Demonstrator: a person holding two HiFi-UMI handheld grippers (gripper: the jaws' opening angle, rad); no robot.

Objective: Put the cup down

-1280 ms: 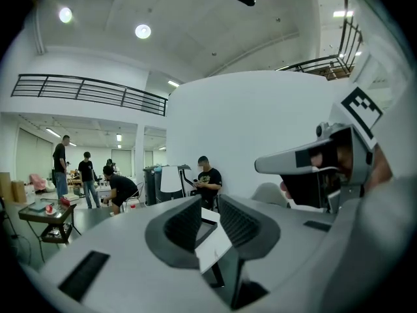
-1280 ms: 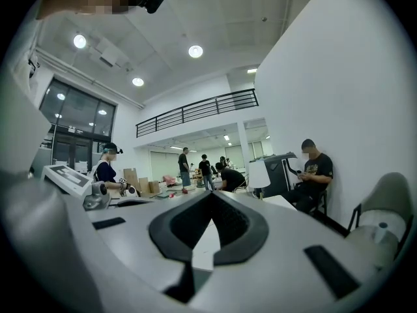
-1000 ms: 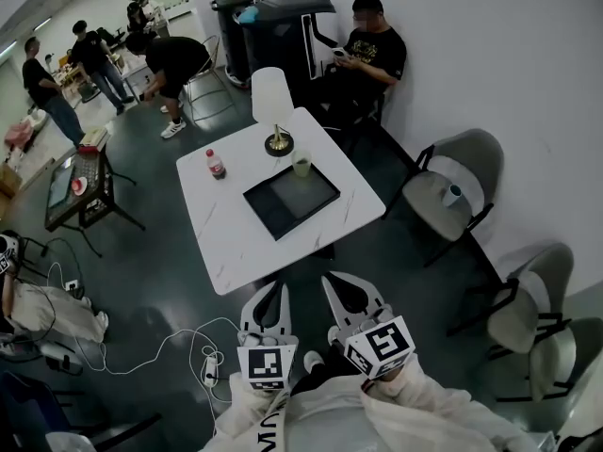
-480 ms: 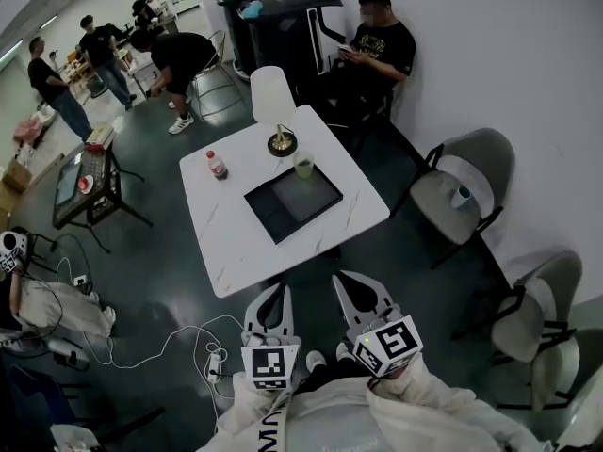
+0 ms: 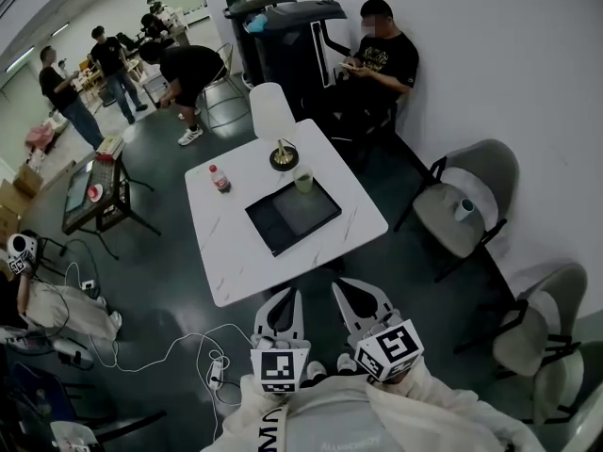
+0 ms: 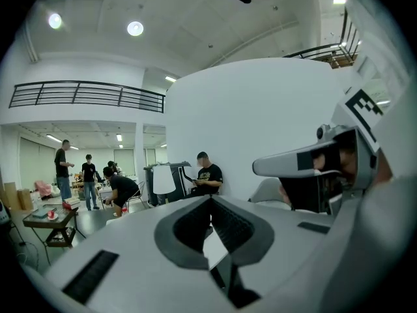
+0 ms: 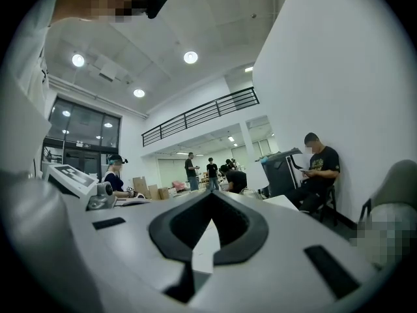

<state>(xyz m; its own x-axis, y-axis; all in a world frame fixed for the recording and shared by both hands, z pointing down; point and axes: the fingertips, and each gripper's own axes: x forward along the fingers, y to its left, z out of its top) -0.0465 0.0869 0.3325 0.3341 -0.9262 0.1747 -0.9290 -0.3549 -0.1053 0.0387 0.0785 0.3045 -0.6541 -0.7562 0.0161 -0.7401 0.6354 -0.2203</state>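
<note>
Grippers, 2: left gripper (image 5: 287, 299) & right gripper (image 5: 345, 291) sit side by side at the near edge, short of the table (image 5: 236, 252), each w/ 1 marker cube. Both jaw pairs are pressed together, tips meeting, nothing betw. them.

Table, 1, white, marbled. On it:
- 1 dark tray (image 5: 292, 217), approx. centre.
- 1 cup (image 5: 302, 180), pale green, upright, on bare tabletop just beside the tray's far corner, not in the tray. Well apart from both grippers.
- 1 lamp (image 5: 271, 111), white shade, brass-look base, just beyond the cup near the far edge.
- 1 bottle (image 5: 220, 178), red label, left of the tray, apart from it.

Chairs, 3, grey, along the right wall. The farthest chair (image 5: 471, 172) has a 2nd cup (image 5: 464, 209) on its seat.

Side table (image 5: 94, 191), 1, dark, at left.

People: 1 seated person (image 5: 379, 59) at the far wall, black tee. At least 4 more far left, 1 of them bent over.

Writing: cube markers are black/white square patterns. Bottle label & tee print are too small to read. Letters on the garment at the near edge are cut off, can't make them out.
</note>
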